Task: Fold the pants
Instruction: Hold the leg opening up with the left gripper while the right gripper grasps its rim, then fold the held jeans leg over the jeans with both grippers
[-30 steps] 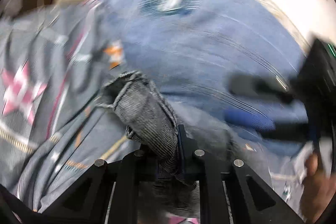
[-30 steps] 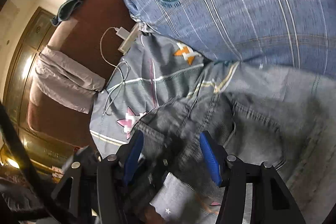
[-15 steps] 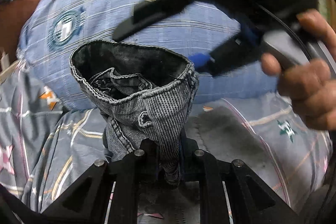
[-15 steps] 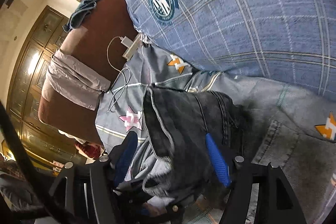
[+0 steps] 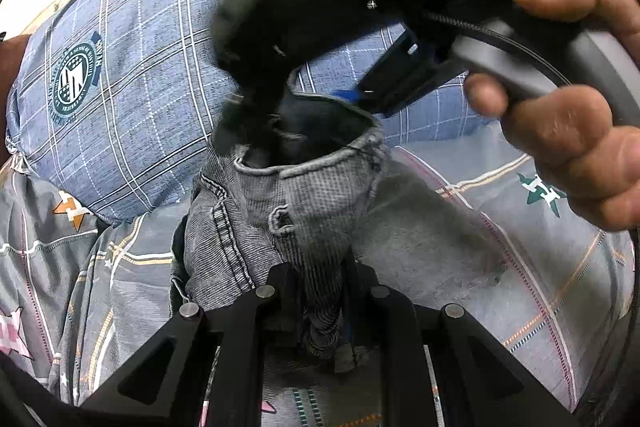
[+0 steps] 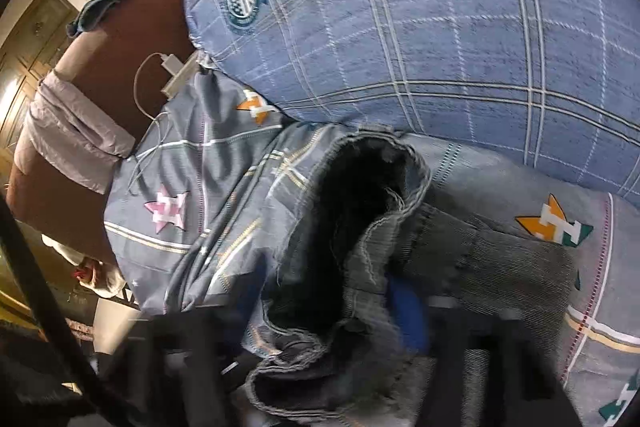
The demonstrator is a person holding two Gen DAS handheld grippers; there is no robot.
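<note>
The grey denim pants [image 5: 304, 211] are bunched and lifted above a grey star-patterned bedsheet [image 5: 520, 267]; their open end gapes towards the camera as a dark-lined mouth, and in the left wrist view nothing can be made out inside that opening but shadow and folded denim; the left gripper [image 5: 320, 307] is clamped on a bunch of the fabric, which rises straight up from between its closed fingers to the hemmed rim; the fabric's long axis therefore runs up the picture, away from the gripper, with the mouth opening at the far end.

The right gripper [image 5: 316, 99] comes in from above, held by the person's right hand [image 5: 568, 131]; one dark finger dips inside the mouth of the pants, while the blue-padded finger [image 5: 348, 95] sits just outside the rim; the jaws are closing with the rim of denim between them, and whether the pads already press on it cannot be told.

In the right wrist view the pants [image 6: 384, 227] fill the lower middle, blurred, the dark opening facing upward; a blue pad [image 6: 408, 311] shows beside the folded edge; behind lies a blue plaid pillow [image 6: 420, 27]; to the left a white charger and cable [image 6: 168, 67] rest on a brown surface [image 6: 120, 43].
</note>
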